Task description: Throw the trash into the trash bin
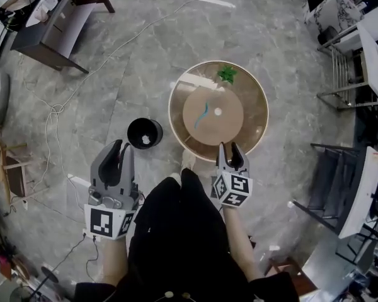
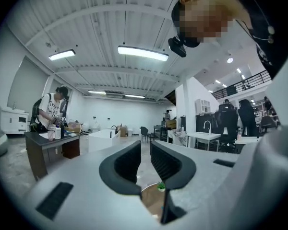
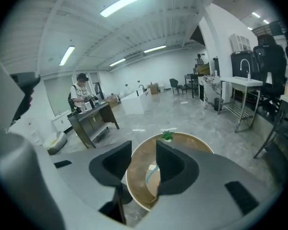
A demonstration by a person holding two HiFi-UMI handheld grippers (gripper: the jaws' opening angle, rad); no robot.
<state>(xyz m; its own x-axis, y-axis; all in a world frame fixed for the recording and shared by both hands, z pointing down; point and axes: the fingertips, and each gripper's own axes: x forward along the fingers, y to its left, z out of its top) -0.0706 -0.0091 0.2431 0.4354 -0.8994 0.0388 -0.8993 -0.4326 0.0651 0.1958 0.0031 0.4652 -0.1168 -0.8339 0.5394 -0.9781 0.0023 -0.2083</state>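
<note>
Taking the round table (image 1: 255, 87) as reference, I locate the trash on its inner disc: a teal strip (image 1: 203, 114) left of centre and a small white piece (image 1: 218, 112) at centre. A green plant (image 1: 227, 74) stands at the table's far edge and is probably not trash. The black trash bin (image 1: 144, 133) stands on the floor just left of the table, with a white scrap (image 1: 145, 140) inside. I hold the right gripper (image 1: 229, 148) over the table's near rim, jaws spread wide and empty, angled down toward the disc, likely to approach the teal strip. I hold the left gripper (image 1: 122, 148) level, near the bin, jaws a narrow gap apart with nothing between them, apparently idle and clear of the bin's mouth.
</note>
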